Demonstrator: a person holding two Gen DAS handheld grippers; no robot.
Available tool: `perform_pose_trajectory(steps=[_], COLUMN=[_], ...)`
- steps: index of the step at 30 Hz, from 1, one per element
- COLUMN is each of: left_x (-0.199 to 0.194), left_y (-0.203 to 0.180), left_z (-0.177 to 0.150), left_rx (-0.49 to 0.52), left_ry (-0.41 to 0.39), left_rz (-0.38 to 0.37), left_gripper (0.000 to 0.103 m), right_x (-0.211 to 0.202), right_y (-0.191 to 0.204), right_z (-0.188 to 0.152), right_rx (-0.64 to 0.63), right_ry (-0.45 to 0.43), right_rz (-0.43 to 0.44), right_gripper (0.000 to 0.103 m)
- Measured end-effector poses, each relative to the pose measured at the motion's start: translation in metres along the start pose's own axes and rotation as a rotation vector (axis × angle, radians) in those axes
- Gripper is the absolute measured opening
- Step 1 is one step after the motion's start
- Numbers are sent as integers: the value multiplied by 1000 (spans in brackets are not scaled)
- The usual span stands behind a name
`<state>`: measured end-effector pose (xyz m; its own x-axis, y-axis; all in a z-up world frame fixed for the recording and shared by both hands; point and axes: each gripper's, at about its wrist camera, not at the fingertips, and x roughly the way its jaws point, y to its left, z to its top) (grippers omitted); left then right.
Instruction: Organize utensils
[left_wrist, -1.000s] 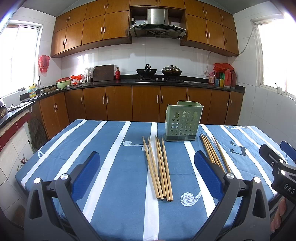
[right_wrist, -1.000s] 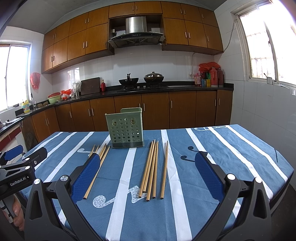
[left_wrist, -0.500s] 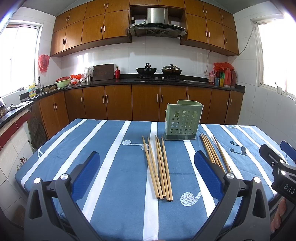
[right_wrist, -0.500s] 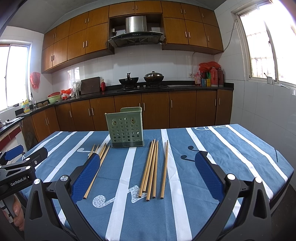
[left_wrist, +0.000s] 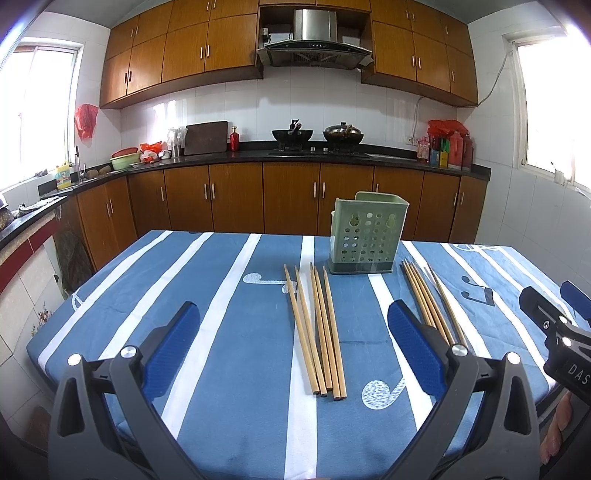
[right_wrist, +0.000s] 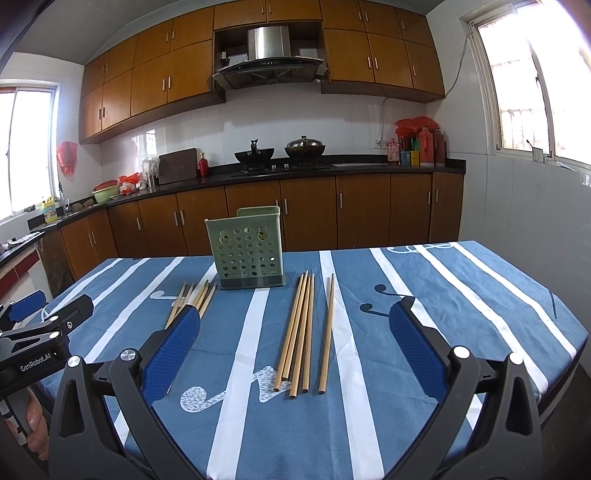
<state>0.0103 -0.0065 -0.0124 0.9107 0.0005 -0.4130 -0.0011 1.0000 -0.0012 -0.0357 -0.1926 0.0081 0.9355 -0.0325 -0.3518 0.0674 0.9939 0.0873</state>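
Observation:
A green perforated utensil holder (left_wrist: 367, 236) stands upright at the far middle of the table; it also shows in the right wrist view (right_wrist: 246, 251). One bunch of wooden chopsticks (left_wrist: 317, 328) lies flat left of the holder, and a second bunch (left_wrist: 430, 301) lies to its right. In the right wrist view the same bunches are the left chopsticks (right_wrist: 194, 297) and the right chopsticks (right_wrist: 301, 328). My left gripper (left_wrist: 295, 347) is open and empty above the near table. My right gripper (right_wrist: 295, 347) is open and empty too.
The table wears a blue cloth with white stripes (left_wrist: 229, 295). Its near edge lies under both grippers. The right gripper's body (left_wrist: 554, 332) shows at the left view's right edge, and the left gripper's body (right_wrist: 40, 332) at the right view's left edge. Kitchen counters stand behind.

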Motion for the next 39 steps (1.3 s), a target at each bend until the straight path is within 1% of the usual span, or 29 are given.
perform_pose_trajectory(steps=[8,13,14,15,17,18,22,24,25,27,29,30,31,32,33,34,35,36,38,39], left_x=[17,33,38,41,48,52,65,74,80,91,102,109,116,123,130,137,144,152,163,168], left_y=[4,10,12,14,18,19,27,29,30,30,30,29,28,27,25,24,22,20,19,18], left_z=[-5,-6,-6,-6,-6,-6,-7,-7,-7,-7,-8,-8,-9,-10,-12,-13,-15,-17,-20,-21], left_rx=[-5,-1,-3,-7,-20,-26,-40,-39,-41,-38,-35,-34,-33,-30,-24,-18,-14,-12,-13,-16], left_ry=[59,91,99,107,124,133,175,196,211,234,271,291,309,331,351,371,396,421,457,473], left_rz=[12,24,25,25,23,20,10,11,8,-3,-17,-28,-35,-44,-51,-57,-62,-70,-79,-81], left_gripper=[99,99,99,99,99,99,99,99,99,91,77,71,69,64,57,54,48,44,32,29], right_x=[21,41,47,53,74,87,124,139,145,157,169,172,176,177,178,178,179,179,179,179], right_y=[-9,-18,-20,-21,-26,-29,-40,-42,-42,-44,-46,-46,-46,-46,-45,-45,-46,-48,-48,-48], right_z=[-10,-7,-6,-5,-4,-4,-14,-21,-24,-29,-34,-37,-40,-40,-41,-41,-41,-41,-40,-40], right_rx=[25,37,37,39,39,46,103,98,99,105,113,109,100,93,82,77,78,82,82,80], right_ry=[69,112,125,140,216,267,382,432,453,489,524,536,554,542,543,541,539,538,540,541], right_rz=[-4,-10,-16,-25,-59,-56,-37,-48,-51,-53,-56,-61,-69,-73,-79,-78,-77,-72,-70,-70], right_gripper=[101,101,95,78,60,52,40,32,31,26,25,20,18,14,11,9,8,8,8,8])
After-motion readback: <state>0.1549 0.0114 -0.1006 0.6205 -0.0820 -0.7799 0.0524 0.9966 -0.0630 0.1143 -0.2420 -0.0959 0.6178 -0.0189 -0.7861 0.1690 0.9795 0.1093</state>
